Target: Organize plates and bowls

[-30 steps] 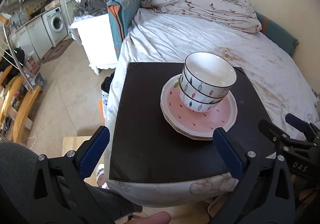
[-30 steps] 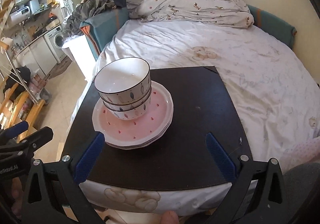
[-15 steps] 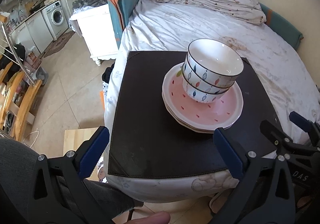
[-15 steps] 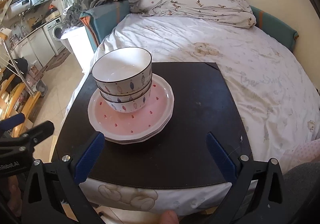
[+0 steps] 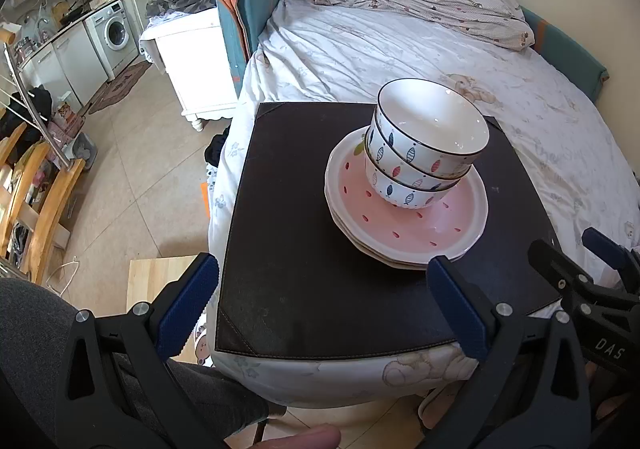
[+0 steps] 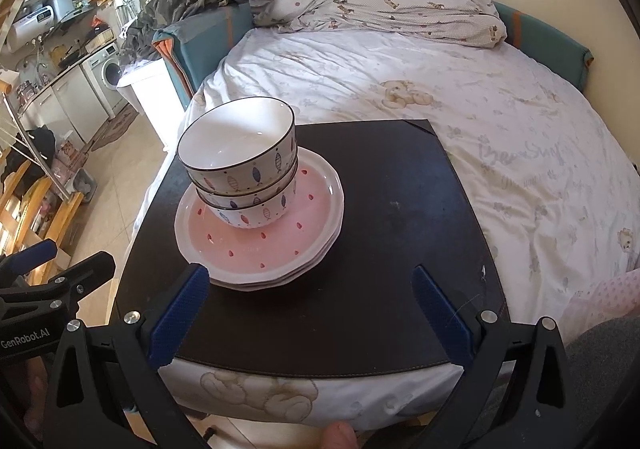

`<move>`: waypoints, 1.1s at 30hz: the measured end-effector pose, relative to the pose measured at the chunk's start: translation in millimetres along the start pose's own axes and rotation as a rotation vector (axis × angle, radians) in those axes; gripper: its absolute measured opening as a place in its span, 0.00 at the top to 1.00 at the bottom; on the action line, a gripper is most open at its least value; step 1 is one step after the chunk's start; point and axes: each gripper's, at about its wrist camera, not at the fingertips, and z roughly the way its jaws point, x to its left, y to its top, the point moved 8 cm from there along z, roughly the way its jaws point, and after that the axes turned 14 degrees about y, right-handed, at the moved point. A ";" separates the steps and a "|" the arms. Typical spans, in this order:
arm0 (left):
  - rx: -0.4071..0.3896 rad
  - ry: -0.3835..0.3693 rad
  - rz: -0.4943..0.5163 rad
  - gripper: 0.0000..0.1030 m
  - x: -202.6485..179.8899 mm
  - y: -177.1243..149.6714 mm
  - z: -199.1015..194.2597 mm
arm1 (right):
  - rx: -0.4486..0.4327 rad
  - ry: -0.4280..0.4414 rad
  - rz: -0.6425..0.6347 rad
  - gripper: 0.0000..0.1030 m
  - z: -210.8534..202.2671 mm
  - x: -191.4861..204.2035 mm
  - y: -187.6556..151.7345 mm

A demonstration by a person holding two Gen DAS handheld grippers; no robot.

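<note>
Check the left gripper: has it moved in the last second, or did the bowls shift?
Yes, the left gripper moved: the black mat and the stacked bowls on the pink plates shift together in its view, keeping their mutual positions, so the camera moved.

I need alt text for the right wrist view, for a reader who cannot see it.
Two stacked white fish-patterned bowls sit on stacked pink-centred plates on a dark brown square mat laid on a bed. The open right gripper hovers before them, empty.
</note>
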 end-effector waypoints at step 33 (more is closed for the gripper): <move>0.004 -0.008 -0.022 0.00 1.5 2.6 -2.5 | -0.029 -0.011 0.000 0.00 -6.0 1.5 2.6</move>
